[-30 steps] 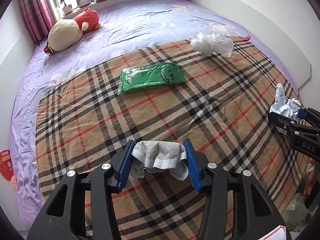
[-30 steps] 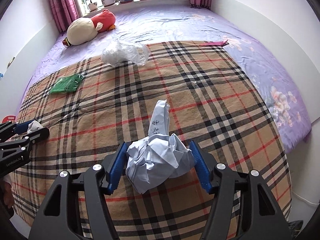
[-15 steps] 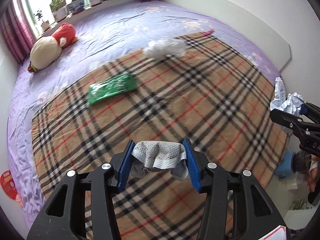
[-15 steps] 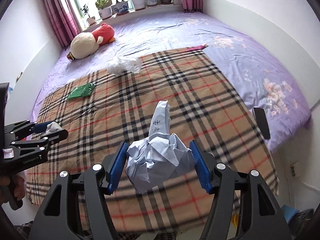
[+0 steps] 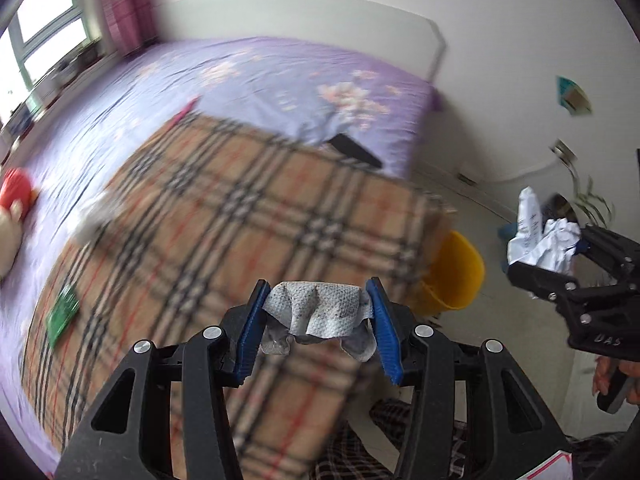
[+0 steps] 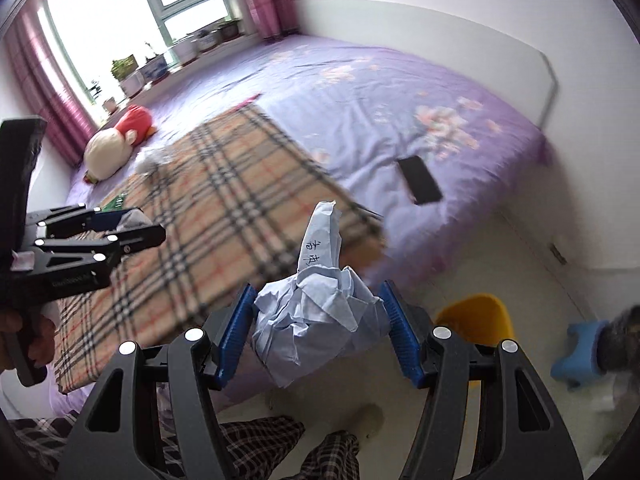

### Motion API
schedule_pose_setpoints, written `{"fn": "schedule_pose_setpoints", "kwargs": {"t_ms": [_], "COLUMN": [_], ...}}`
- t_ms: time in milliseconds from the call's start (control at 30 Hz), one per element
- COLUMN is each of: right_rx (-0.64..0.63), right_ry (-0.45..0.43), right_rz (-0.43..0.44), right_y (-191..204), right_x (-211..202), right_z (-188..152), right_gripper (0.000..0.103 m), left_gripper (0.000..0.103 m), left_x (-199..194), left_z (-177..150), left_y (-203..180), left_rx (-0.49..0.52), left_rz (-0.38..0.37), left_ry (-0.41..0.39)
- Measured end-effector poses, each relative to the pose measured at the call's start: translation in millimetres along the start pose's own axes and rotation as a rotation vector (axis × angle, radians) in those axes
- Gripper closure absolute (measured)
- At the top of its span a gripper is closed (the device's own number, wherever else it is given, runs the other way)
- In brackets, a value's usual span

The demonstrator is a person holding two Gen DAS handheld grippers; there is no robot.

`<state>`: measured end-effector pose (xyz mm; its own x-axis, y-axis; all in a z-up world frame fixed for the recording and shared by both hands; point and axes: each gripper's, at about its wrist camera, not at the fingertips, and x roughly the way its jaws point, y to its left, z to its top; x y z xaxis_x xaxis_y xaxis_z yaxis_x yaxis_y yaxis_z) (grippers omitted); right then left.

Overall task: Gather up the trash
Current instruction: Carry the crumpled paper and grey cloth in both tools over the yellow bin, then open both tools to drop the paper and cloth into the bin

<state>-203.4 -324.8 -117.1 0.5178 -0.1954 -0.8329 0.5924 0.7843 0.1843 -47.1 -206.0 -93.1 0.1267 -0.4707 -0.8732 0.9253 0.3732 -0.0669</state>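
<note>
We are keeping the left hand-held gripper (image 5: 316, 316) clamped on the grey crumpled wipe (image 5: 314, 312) and the right hand-held gripper (image 6: 320, 328) clamped on the pale-blue crumpled paper ball (image 6: 316, 312), centring both over the round yellow plastic bin (image 6: 476, 314) off the bed's (image 6: 360, 92) corner before releasing.

bucket (image 6: 476, 314) on floor beside bed (image 6: 400, 92); phone (image 6: 419, 179) on bed.

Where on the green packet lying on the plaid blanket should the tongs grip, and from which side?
Grip the green packet across its narrow width, coming straight down from above: it lies flat on the plaid blanket, so only its long edges offer purchase. Motion blur hides finer detail.
</note>
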Motion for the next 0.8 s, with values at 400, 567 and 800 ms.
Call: {"fn": "schedule_pose_setpoints", "kwargs": {"t_ms": [400, 567, 800], "right_rx": [0.313, 0.418, 0.483], "right_ry": [0.024, 0.058, 0.155], "right_rz": [-0.151, -0.133, -0.103], "right_y": [-174, -238, -304], "right_x": [-7, 32, 111], "right_z": [-69, -92, -116], "right_gripper": [0.038, 0.038, 0.038], "left_gripper": [0.053, 0.053, 0.053], "left_x": [89, 161, 257], "left_z": [43, 42, 37], "left_y": [-183, -229, -260], "left_rx": [0.396, 0.484, 0.523], "left_rz": [-0.22, -0.228, -0.208], "left_ry": [0.103, 0.199, 0.329]}}
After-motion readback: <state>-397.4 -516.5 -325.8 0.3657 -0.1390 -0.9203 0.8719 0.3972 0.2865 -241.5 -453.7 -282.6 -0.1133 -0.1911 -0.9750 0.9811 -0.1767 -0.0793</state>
